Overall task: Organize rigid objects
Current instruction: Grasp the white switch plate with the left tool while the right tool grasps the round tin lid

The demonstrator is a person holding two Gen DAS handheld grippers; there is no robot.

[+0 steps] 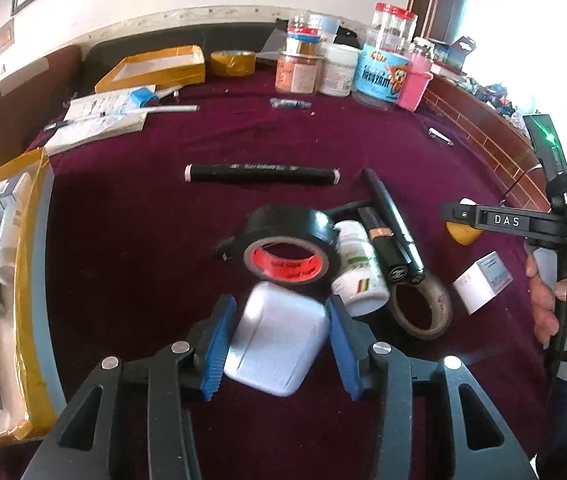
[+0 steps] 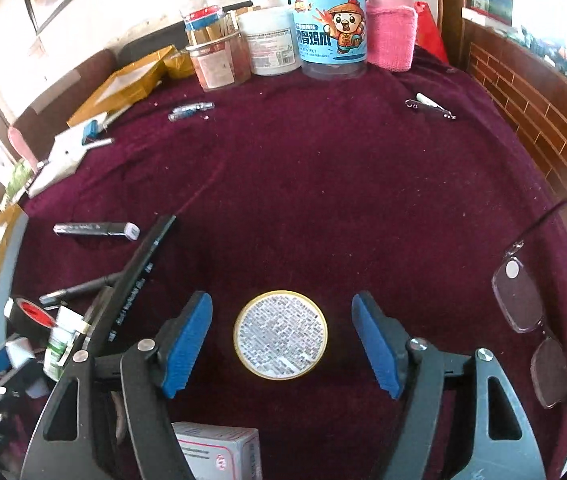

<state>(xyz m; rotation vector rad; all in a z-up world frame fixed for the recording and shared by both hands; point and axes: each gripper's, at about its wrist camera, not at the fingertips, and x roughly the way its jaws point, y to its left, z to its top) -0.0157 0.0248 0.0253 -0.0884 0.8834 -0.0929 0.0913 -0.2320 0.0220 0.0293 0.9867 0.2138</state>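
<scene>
I am seeing the left gripper (image 1: pixel 279 342) in the lower middle of its own view, its blue pads (image 1: pixel 216 350) pressing against both sides of a white rounded case (image 1: pixel 277 344), so it is gripping that case. The case is sitting tilted between the pads, low over the maroon cloth (image 1: pixel 131 216). Just above it in the frame, a black tape roll (image 1: pixel 289 248) with a red core is lying beside a small white bottle (image 1: pixel 357 276), two black tubes (image 1: pixel 393 232) and a brown tape ring (image 1: pixel 421 310). Further up, a long black marker (image 1: pixel 261 174) is lying crosswise. At the left edge a yellow tray (image 1: pixel 35 272) is holding pens and tubes. At the right edge a hand (image 1: pixel 563 304) is holding the other tool.

In the right wrist view, the right gripper (image 2: pixel 281 334) is standing open, its pads well apart. A round yellow-rimmed tin (image 2: pixel 281 334) is lying flat on the cloth between the pads, touching neither. A small white box (image 2: pixel 219 456) is showing at the bottom edge, and spectacles (image 2: pixel 531 320) are lying at the right. Jars (image 2: pixel 331 32) are lining the top.
</scene>
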